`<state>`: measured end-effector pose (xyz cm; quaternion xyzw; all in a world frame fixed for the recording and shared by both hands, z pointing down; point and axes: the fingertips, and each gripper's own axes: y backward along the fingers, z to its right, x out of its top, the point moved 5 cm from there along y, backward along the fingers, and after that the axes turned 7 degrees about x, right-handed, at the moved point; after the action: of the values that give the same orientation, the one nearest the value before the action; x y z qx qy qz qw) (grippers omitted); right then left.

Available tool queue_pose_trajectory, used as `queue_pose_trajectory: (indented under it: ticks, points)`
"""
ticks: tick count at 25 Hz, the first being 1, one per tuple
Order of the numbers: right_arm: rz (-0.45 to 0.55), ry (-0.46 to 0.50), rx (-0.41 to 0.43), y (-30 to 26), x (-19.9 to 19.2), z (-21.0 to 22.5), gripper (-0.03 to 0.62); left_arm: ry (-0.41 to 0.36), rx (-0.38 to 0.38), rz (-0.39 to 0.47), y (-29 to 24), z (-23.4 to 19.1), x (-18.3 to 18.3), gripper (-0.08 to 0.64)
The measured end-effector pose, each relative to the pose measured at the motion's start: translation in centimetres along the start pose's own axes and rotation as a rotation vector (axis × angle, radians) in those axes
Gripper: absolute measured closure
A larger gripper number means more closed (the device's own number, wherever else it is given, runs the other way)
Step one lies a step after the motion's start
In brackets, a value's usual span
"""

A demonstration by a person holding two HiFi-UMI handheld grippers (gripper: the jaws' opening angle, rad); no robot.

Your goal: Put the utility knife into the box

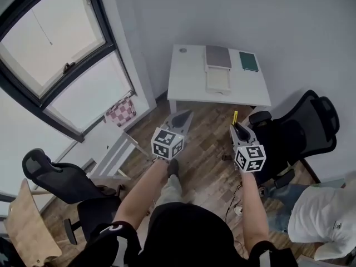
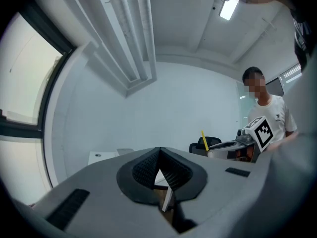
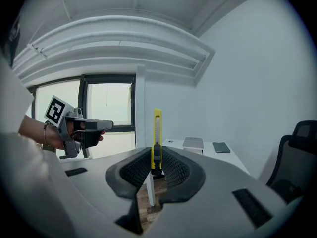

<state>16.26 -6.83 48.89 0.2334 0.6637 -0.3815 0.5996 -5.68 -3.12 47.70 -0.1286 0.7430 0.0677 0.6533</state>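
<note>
A yellow utility knife (image 3: 157, 135) stands upright between the pads of my right gripper (image 3: 156, 158), which is shut on it. From the head view the knife (image 1: 235, 117) sticks out of that gripper (image 1: 236, 127) over the wooden floor. My left gripper (image 1: 182, 117) is beside it, shut with nothing in it; its pads meet in the left gripper view (image 2: 159, 151). Ahead on a white table (image 1: 186, 79) lies the box (image 1: 218, 80), open, with its grey lid (image 1: 218, 57) behind it. The right gripper view shows the box (image 3: 193, 143) far off.
A dark green notebook (image 1: 248, 61) lies on the table to the right of the box. A black office chair (image 1: 303, 129) stands close on the right and another (image 1: 61, 182) on the left. A person in a white shirt (image 1: 322, 216) is at lower right. Windows run along the left.
</note>
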Motion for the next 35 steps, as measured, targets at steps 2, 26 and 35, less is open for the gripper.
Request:
queue_pose_trajectory:
  ticks: [2, 26, 35]
  points:
    - [-0.003, -0.004, -0.013, -2.4, 0.6, 1.7, 0.514, -0.003, -0.016, -0.004, -2.6, -1.6, 0.3, 0.535]
    - [-0.055, -0.09, -0.144, -23.1, 3.7, 11.6, 0.514, 0.004, -0.129, -0.097, -21.5, -18.2, 0.9, 0.535]
    - [-0.095, -0.104, -0.156, -25.8, 2.2, 13.8, 0.514, 0.019, -0.138, -0.106, -24.5, -19.6, 0.6, 0.535]
